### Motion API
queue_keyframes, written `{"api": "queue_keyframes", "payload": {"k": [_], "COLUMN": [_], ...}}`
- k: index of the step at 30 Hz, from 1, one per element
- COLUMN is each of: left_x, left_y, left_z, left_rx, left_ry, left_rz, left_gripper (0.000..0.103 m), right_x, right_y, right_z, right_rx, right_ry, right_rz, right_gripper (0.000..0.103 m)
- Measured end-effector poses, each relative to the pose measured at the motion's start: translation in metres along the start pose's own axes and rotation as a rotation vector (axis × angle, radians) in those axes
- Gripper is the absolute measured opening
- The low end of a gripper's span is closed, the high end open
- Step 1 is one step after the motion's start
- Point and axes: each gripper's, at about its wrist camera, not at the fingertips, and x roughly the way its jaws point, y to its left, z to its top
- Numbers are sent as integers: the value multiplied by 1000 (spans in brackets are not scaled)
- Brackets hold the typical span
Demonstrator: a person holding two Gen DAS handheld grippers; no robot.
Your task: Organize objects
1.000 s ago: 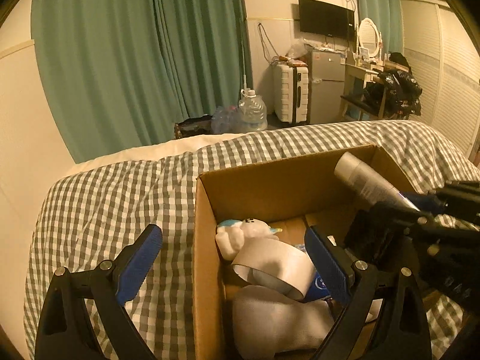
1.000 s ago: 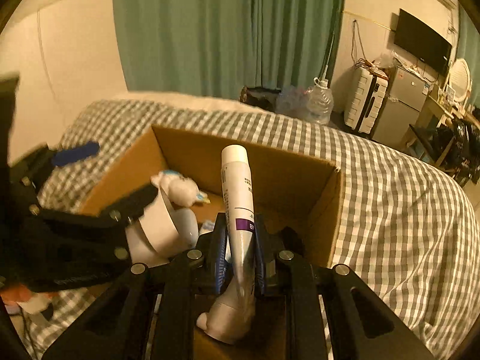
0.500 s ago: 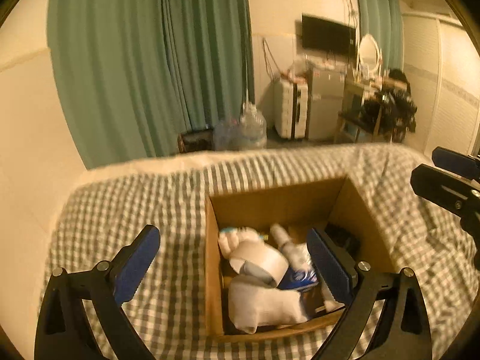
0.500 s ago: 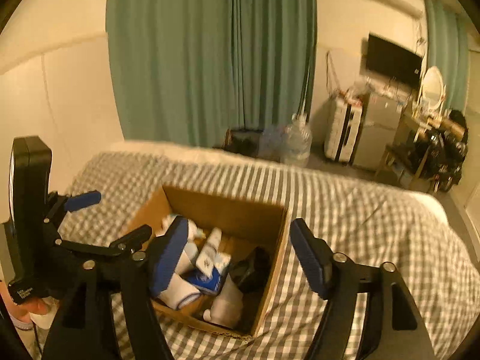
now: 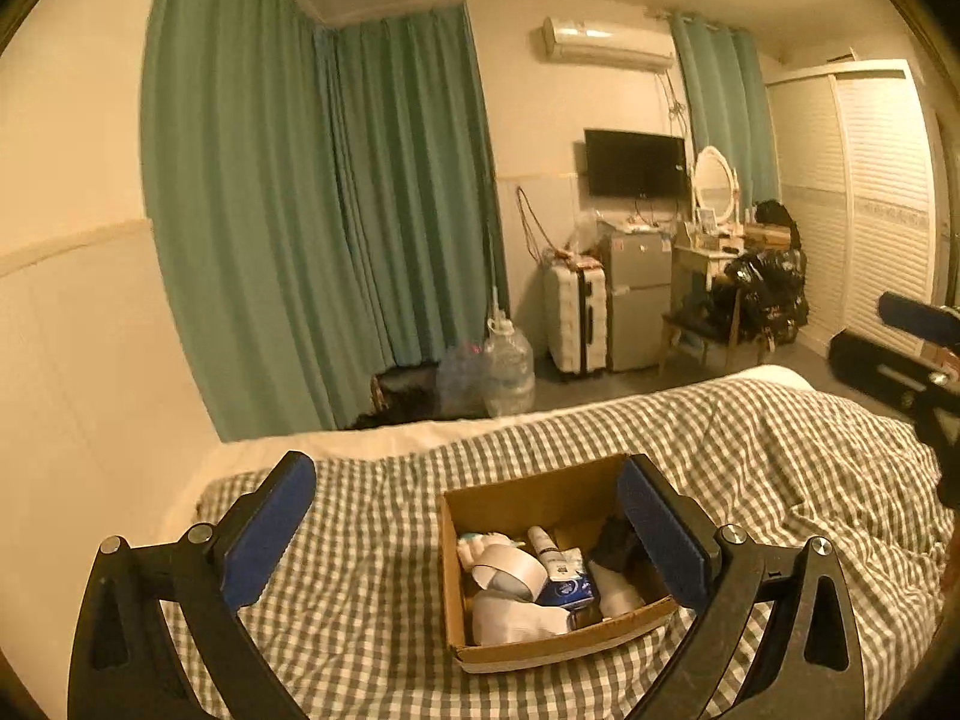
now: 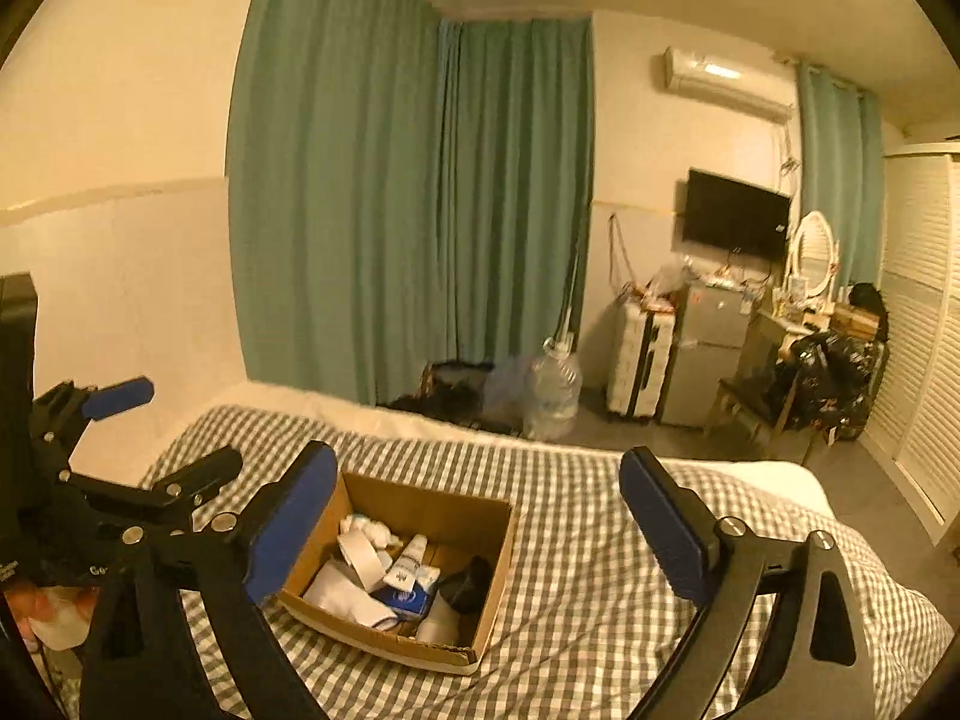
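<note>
1. The left gripper (image 5: 462, 531) has its jaws opening, already spread wide, with nothing between the blue pads (image 5: 270, 531); it hangs above the bed (image 5: 810, 456).
2. The right gripper (image 6: 474, 531) likewise has its jaws opening and nearly fully spread, gripping nothing.
3. In the left wrist view the box (image 5: 510, 651) lies below and ahead, at about 5 o'clock from the midpoint between the fingers, its right wall partly hidden behind the right finger.
4. In the right wrist view the box (image 6: 462, 516) sits at about 7 o'clock from the midpoint, just beside the left pad, well clear of the right one.
5. Inside the box, lying loose: a tube (image 6: 411, 561) near the middle, a tape roll (image 5: 510, 567) at 9 o'clock from it, a white toy (image 5: 480, 540) in the far left corner, a blue packet (image 5: 567, 588), white cloth (image 5: 516, 624) at the near side, and a dark item (image 6: 471, 582) to the right.
6. The box rests on the checked cover, apart from both grippers.
7. Beyond the bed stand green curtains (image 5: 312, 228), a water jug (image 5: 507, 372), a suitcase (image 5: 573, 318) and a TV (image 5: 636, 163).
</note>
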Motion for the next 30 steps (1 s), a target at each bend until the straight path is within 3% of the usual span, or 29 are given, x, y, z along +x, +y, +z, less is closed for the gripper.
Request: {"api": "queue_keyframes", "payload": {"k": [6,13,19,30], "left_x": [-18,-15,-7,0], "left_y": [10,15,6,6], "left_z": [-20,-73,-105,-122], "left_rx": [-58,-148,-84,-96], "left_ry": [-35,-61,-71,-32], "left_rz": [45,109,189,144], "left_gripper": [103,103,103,103], "right_x": [-32,-6,13,25], "right_y": [6,19,31,28], "right_z": [-11,-85,-122,-137], "right_rx": [21,15,-50,4], "right_ry": [-64,-56,-13,37], "right_rz": [-33,-75,-137,-104], "right_gripper": [102,102,102,102]}}
